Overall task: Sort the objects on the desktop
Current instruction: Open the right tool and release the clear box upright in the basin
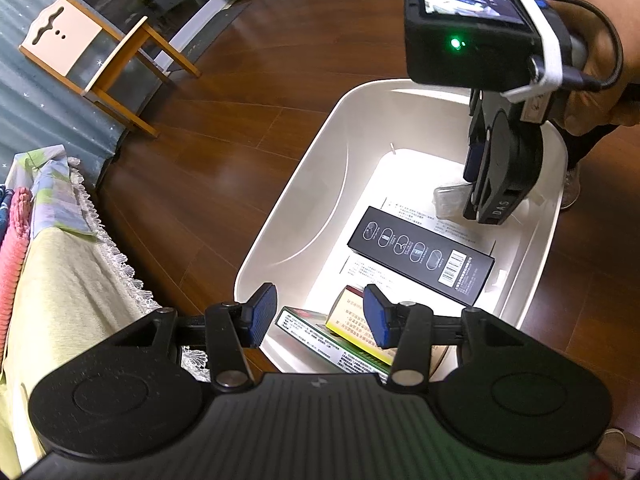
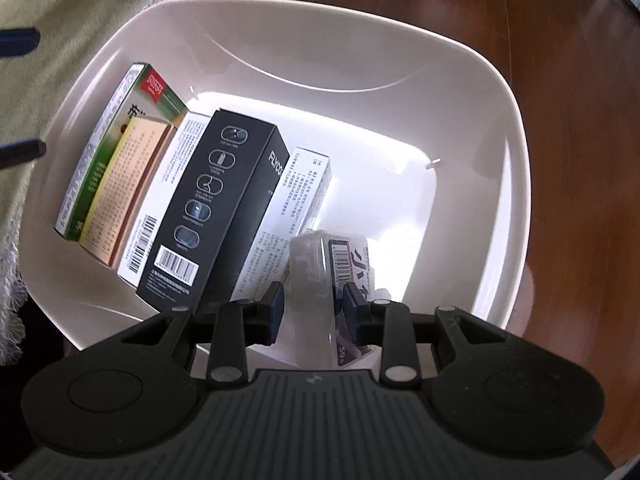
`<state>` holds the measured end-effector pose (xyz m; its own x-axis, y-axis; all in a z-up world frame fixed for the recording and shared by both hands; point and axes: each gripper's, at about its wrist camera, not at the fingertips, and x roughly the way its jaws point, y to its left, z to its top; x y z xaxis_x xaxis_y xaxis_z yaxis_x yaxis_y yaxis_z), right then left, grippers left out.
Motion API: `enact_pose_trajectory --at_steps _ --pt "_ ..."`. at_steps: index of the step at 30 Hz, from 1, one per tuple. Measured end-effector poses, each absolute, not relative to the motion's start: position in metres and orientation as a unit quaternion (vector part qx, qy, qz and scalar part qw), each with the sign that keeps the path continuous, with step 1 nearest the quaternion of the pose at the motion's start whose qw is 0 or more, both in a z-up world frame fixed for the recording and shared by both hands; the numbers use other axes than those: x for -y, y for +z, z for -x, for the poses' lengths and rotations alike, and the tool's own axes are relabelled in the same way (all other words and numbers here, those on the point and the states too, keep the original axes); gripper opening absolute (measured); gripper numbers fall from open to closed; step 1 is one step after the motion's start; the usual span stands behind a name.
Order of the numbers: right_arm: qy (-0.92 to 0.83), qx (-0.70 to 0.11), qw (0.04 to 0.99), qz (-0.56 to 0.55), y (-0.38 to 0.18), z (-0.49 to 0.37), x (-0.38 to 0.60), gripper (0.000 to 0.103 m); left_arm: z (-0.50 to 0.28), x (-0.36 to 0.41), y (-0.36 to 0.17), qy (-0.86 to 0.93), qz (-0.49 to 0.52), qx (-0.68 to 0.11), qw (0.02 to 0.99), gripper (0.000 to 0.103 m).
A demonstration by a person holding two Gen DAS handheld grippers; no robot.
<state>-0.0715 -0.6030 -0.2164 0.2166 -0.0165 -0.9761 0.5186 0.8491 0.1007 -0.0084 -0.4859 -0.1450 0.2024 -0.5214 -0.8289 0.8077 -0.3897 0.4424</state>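
Green box [image 1: 320, 340] partly behind left gripper's fingers [image 1: 376, 316]

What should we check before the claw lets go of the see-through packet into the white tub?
1. Right gripper has the clear packet between its pads: ok.
2. Packet is over the inside of the white tub, not the rim: ok.
3. Bare tub floor to its right: ok.
4. Packet clear of the black box: cannot tell, they sit close.
5. Left gripper open and empty, back at the near rim: ok.
6. Packet touching the floor already: cannot tell.
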Motion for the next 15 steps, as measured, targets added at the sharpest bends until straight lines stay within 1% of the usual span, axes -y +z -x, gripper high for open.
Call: enact_pose_trajectory --at_steps 3,15 --pt "-0.179 -0.598 0.751 -0.215 -0.219 0.071 0.608 0.028 0.008 0.486 -0.145 -0.618 -0.559 -0.128 0.537 0.053" --pt "-0.196 -0.602 0.754 -0.173 -0.22 0.06 0.604 0.026 0.009 0.485 -0.147 -0.617 -0.563 -0.128 0.535 0.053"
